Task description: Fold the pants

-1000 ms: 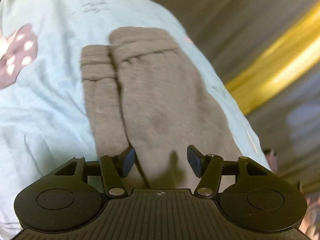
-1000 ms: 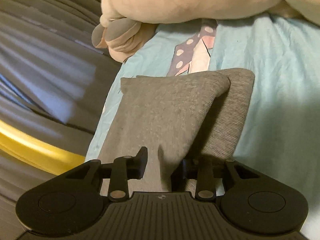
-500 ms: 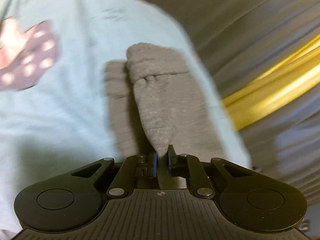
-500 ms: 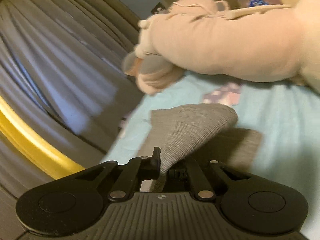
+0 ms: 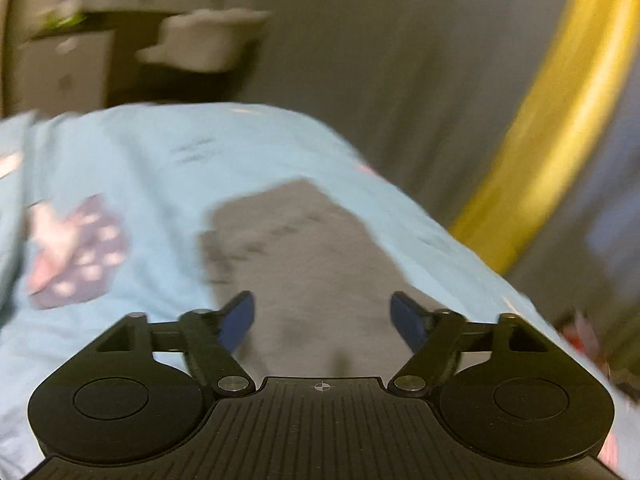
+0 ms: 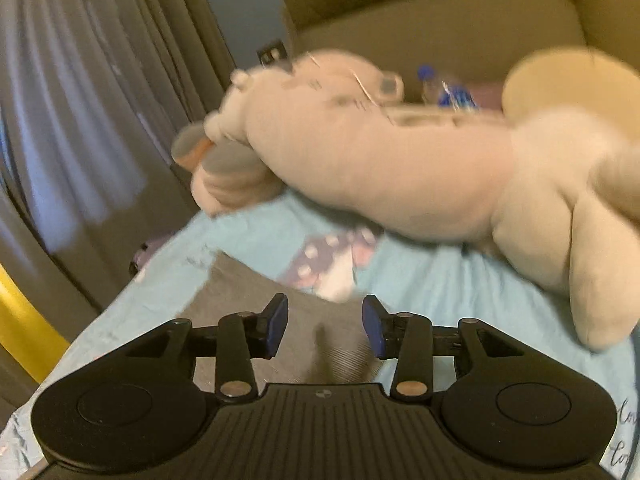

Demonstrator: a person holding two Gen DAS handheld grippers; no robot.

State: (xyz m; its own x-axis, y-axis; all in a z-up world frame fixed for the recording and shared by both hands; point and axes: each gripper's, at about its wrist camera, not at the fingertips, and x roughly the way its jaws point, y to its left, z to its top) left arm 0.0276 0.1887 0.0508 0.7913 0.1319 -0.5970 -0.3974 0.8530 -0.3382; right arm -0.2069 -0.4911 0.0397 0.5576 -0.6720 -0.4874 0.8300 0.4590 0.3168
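The grey pants (image 5: 304,264) lie folded as a short flat stack on the light blue bed sheet (image 5: 132,160), near the bed's edge. My left gripper (image 5: 323,318) is open and empty, just above the near end of the stack. In the right wrist view the same pants (image 6: 240,300) lie under and ahead of my right gripper (image 6: 325,328), which is open and empty. Both views are blurred by motion.
A large beige plush toy (image 6: 400,172) lies across the bed beyond the pants. A dotted purple and pink print (image 5: 76,252) marks the sheet. Grey curtains (image 6: 80,100) and a yellow band (image 5: 552,120) run along the bed's side. A dresser (image 5: 72,52) stands at the back.
Both grippers were shut on the pants' fabric half a second ago and lifted it over. Now both have opened, the fabric has dropped into a shorter stack, and both grippers have tilted up.
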